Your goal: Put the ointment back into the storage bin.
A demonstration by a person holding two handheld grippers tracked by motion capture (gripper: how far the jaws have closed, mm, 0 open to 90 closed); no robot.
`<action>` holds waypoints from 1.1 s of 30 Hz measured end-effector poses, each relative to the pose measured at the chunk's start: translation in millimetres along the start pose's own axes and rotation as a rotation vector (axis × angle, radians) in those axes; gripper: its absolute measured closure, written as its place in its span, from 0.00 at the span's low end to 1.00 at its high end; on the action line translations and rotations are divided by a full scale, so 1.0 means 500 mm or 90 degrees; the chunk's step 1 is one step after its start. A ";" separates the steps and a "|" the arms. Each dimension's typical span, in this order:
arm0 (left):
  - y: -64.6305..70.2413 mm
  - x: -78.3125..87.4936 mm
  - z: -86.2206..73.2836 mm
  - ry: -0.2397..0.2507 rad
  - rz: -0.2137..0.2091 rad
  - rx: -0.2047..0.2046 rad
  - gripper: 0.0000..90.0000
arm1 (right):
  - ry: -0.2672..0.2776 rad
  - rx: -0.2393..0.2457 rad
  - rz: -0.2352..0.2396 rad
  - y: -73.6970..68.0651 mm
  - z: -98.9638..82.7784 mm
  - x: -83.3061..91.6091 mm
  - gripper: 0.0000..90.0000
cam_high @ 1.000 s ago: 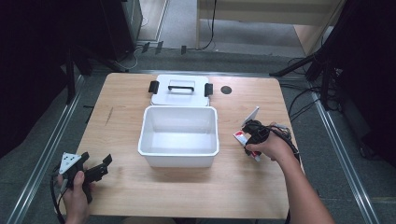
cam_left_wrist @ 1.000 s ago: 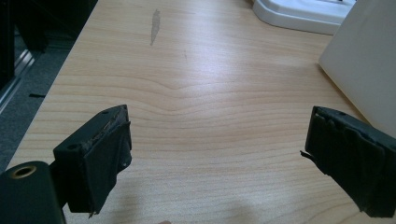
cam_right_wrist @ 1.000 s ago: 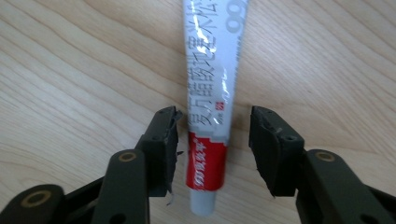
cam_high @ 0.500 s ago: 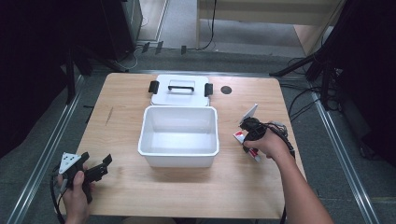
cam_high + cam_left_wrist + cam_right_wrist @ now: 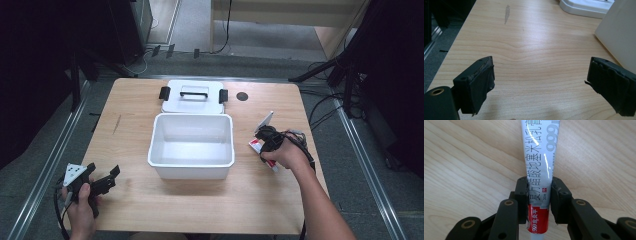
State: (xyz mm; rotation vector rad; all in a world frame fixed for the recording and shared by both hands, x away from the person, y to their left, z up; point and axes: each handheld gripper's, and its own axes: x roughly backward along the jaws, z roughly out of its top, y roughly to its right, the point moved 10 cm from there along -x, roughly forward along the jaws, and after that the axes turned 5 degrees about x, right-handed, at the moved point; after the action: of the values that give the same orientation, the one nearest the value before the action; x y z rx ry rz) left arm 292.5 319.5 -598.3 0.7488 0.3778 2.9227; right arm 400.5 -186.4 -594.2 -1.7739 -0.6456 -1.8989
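A lab – wooden table [image 5: 150, 210] on metal rails [image 5: 45, 170], tripod legs [image 5: 325, 75], loose cables [image 5: 320, 112].

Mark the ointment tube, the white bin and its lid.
ointment tube [image 5: 539, 170], right gripper view, printed white face above the jaws
white bin [image 5: 192, 170], high view, near outer wall
lid [image 5: 175, 102], high view, bare top left of handle
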 end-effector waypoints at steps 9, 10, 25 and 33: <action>0.000 0.000 0.000 0.000 0.001 0.000 0.09 | 0.027 0.023 0.006 -0.010 0.022 0.074 0.79; 0.000 0.000 0.000 0.000 0.002 -0.001 0.09 | 0.029 0.027 0.006 -0.011 0.025 0.084 0.79; 0.000 0.000 0.000 0.001 0.001 0.000 0.09 | 0.056 0.064 0.020 -0.035 0.072 0.178 0.79; 0.000 0.000 0.000 0.001 0.001 0.000 0.09 | 0.070 0.091 0.018 -0.050 0.099 0.212 0.79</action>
State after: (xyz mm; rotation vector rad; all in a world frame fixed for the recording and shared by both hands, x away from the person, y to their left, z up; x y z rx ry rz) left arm 292.5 319.6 -598.2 0.7473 0.3766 2.9252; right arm 417.1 -137.6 -486.0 -1.5713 -0.6945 -1.8672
